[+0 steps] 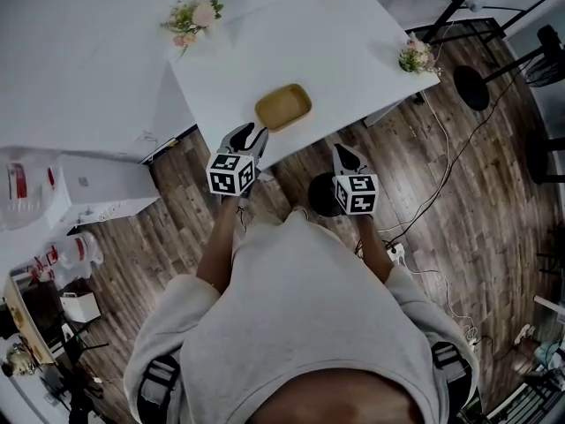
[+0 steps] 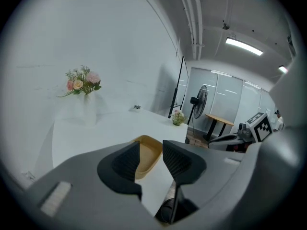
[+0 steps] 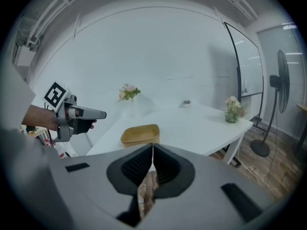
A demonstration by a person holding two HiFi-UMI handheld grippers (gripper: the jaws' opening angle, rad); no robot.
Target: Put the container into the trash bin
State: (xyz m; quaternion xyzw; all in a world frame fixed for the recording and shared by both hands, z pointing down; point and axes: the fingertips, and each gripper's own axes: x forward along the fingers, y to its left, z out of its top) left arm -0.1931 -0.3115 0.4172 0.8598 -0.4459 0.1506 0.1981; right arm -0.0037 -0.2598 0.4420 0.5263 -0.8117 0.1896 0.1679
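A: Left claw [image 1: 251, 137] wide open, empty, aimed at the container [image 1: 283, 107]. That sits at the worktop's [image 1: 265, 51] near edge, handy to reach.
B: Dark round bin [image 1: 321, 194], I'd guess, on the floor [image 1: 424, 175] just below that edge. Right claw [image 1: 346, 155] pinched together, holding nothing. Open room around.

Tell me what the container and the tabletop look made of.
Container: tan and matte with a thick rounded rim, so probably moulded pulp or bamboo fibre, though it could be plastic. Table: white, smooth and evenly coloured, likely laminate or painted board.
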